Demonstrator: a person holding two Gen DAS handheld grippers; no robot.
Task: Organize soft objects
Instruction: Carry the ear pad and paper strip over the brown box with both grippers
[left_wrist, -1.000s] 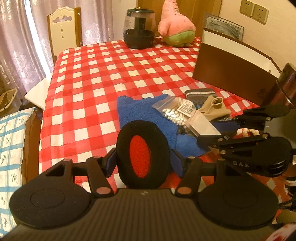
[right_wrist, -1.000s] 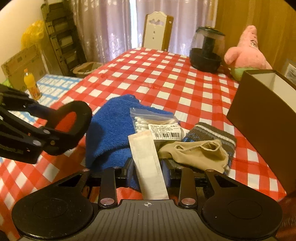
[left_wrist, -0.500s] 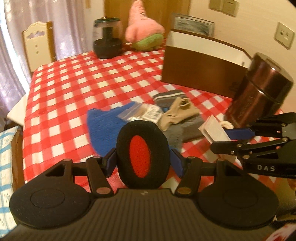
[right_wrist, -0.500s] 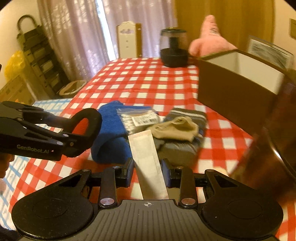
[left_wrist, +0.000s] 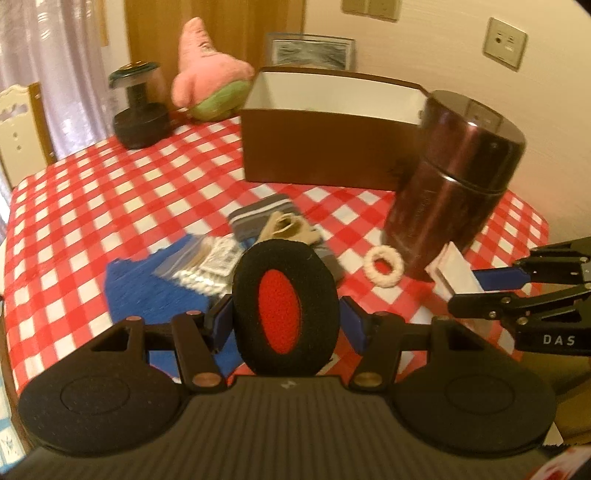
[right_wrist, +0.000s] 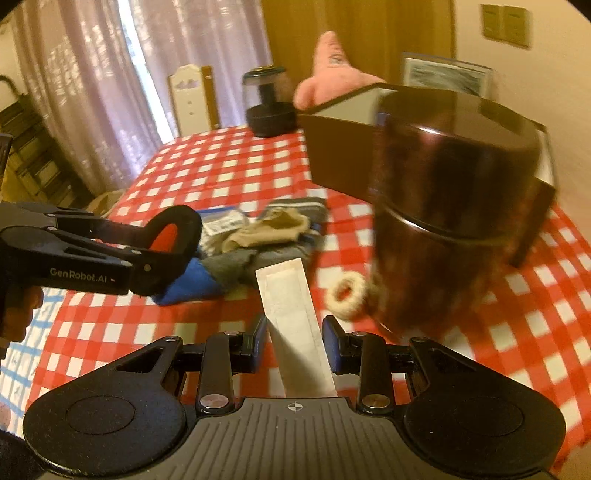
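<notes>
Clearly light, squashy: round black foam ear pad with red mesh centre (left_wrist: 283, 305) pinched at its rim in left gripper (left_wrist: 284, 321), above blue terry towel (left_wrist: 155, 291). Rightward, flat white paper-wrapped strip (right_wrist: 295, 325) nipped edgewise in right gripper (right_wrist: 295, 341); flimsy, best gripped near middle.

Right hand-held gripper (right_wrist: 294, 341): clamps white strip (right_wrist: 293, 325).
Left hand-held gripper (right_wrist: 162, 245): grips black-and-red pad (right_wrist: 171, 236).
Desk (right_wrist: 229, 173): brown canister (right_wrist: 450, 206) beside cream ring (right_wrist: 345, 291).
</notes>
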